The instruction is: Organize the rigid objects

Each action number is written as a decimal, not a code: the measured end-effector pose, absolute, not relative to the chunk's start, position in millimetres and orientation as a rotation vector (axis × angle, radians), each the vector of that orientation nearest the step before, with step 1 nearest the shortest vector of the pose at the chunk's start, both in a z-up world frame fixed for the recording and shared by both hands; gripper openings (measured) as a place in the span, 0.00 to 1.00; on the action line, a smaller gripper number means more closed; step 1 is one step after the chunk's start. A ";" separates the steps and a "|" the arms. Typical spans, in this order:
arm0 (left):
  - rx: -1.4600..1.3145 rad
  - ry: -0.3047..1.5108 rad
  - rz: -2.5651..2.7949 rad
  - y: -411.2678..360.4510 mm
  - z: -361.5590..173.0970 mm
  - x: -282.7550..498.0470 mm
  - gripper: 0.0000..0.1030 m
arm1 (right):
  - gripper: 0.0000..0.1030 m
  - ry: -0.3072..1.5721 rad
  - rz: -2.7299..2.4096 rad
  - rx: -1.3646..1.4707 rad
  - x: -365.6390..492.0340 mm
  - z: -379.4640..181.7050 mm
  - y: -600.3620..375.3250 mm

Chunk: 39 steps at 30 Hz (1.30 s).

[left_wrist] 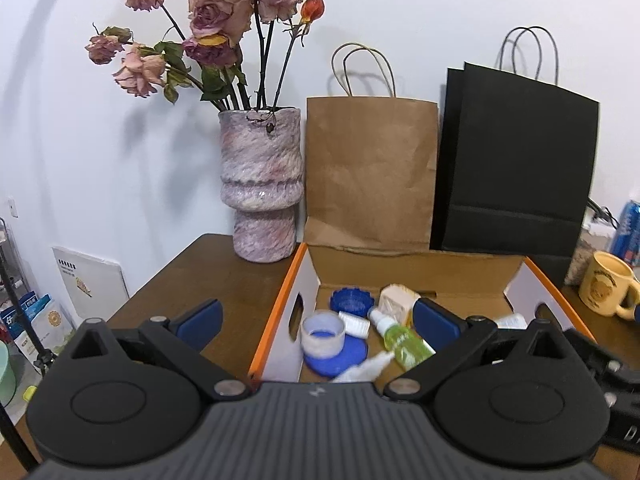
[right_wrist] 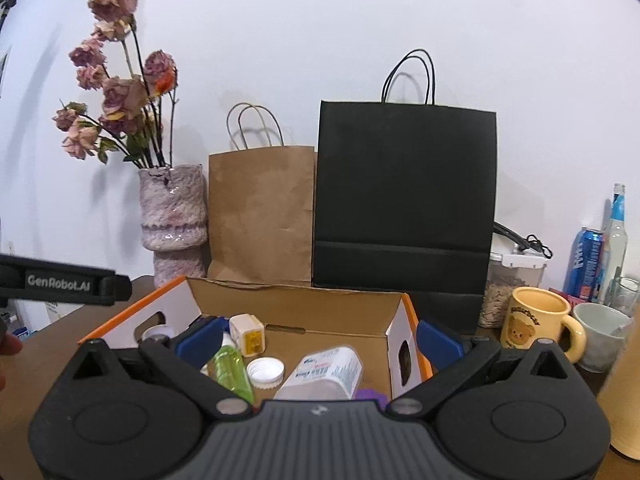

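An open cardboard box with an orange rim [left_wrist: 280, 300] [right_wrist: 412, 320] sits on the brown table. It holds a green spray bottle [left_wrist: 402, 338] [right_wrist: 232, 368], a clear round cup [left_wrist: 323, 334], blue lids [left_wrist: 352, 300], a cream block [left_wrist: 396, 300] [right_wrist: 248, 334], a white cap [right_wrist: 265, 372] and a clear bottle with a blue label [right_wrist: 324, 374]. My left gripper [left_wrist: 318, 320] is open and empty above the box's near left side. My right gripper [right_wrist: 318, 340] is open and empty above the box's near side.
A pink vase with dried roses [left_wrist: 262, 184] [right_wrist: 174, 220], a brown paper bag [left_wrist: 370, 172] [right_wrist: 262, 212] and a black paper bag [left_wrist: 516, 160] [right_wrist: 404, 196] stand behind the box. A yellow mug [left_wrist: 606, 288] [right_wrist: 536, 320], a blue can [right_wrist: 584, 264], a bottle and cups stand at the right.
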<state>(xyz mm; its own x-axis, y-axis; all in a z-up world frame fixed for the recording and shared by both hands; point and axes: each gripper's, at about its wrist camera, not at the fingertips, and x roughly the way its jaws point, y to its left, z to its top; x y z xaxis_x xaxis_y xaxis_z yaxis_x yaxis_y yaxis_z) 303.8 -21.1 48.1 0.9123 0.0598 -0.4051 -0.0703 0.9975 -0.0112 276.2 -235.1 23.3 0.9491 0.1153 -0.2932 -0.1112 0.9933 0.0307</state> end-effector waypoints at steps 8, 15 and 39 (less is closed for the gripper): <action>-0.028 0.393 0.055 -14.3 57.8 246.1 1.00 | 1.00 0.312 0.129 0.016 222.2 37.2 -239.9; -0.025 0.422 0.033 -8.4 53.5 197.1 1.00 | 1.00 0.352 0.109 0.025 171.1 35.3 -247.8; 0.025 0.517 -0.037 -8.3 23.6 85.8 1.00 | 1.00 0.455 0.120 0.021 72.2 24.1 -248.8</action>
<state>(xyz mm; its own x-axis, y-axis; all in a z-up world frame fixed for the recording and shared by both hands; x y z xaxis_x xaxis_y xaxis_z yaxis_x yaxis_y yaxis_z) 85.8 -8.3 23.6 0.8688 -0.0292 -0.4943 0.0419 0.9990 0.0146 72.2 -248.8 24.1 0.8913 0.1202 -0.4371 -0.1108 0.9927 0.0470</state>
